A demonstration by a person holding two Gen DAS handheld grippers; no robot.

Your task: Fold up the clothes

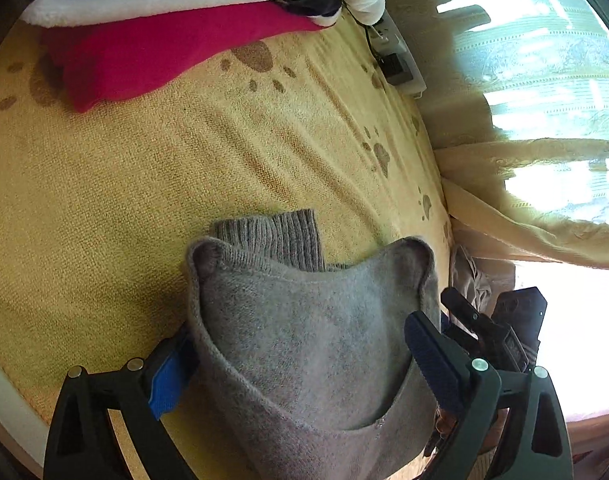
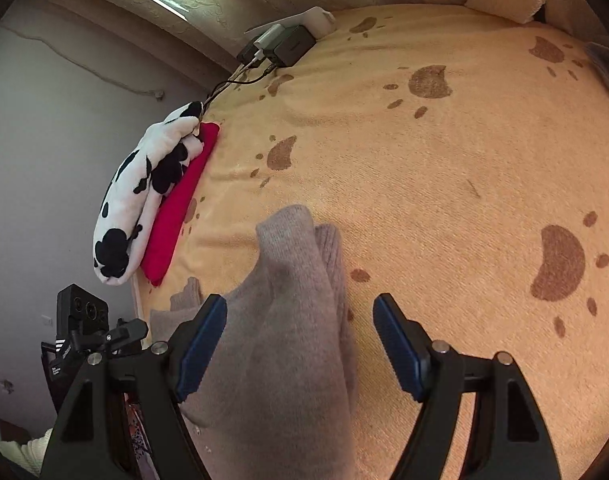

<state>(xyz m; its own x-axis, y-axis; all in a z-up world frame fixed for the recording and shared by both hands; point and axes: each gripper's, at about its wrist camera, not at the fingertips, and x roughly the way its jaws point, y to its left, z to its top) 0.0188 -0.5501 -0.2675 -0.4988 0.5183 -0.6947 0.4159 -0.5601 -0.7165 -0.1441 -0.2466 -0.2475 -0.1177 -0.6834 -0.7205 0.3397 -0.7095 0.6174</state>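
My left gripper [image 1: 304, 356] and right gripper [image 2: 300, 348]: black triangular-cutout frames, silver screws, ribbed blue pads [image 2: 396, 352].

Paw-print bed cover [image 2: 444, 168] under grey sweater [image 2: 288, 320]

L claw [image 1: 304, 360] is held wide open, angled down, jaws apart. R claw [image 2: 300, 356] is likewise kept open, angled down, nothing gripped.

Fuzzy matt grey knit sweater [image 1: 304, 332] with ribbed cuff [image 1: 280, 236] on nubby terry-cloth yellow blanket [image 2: 444, 184].
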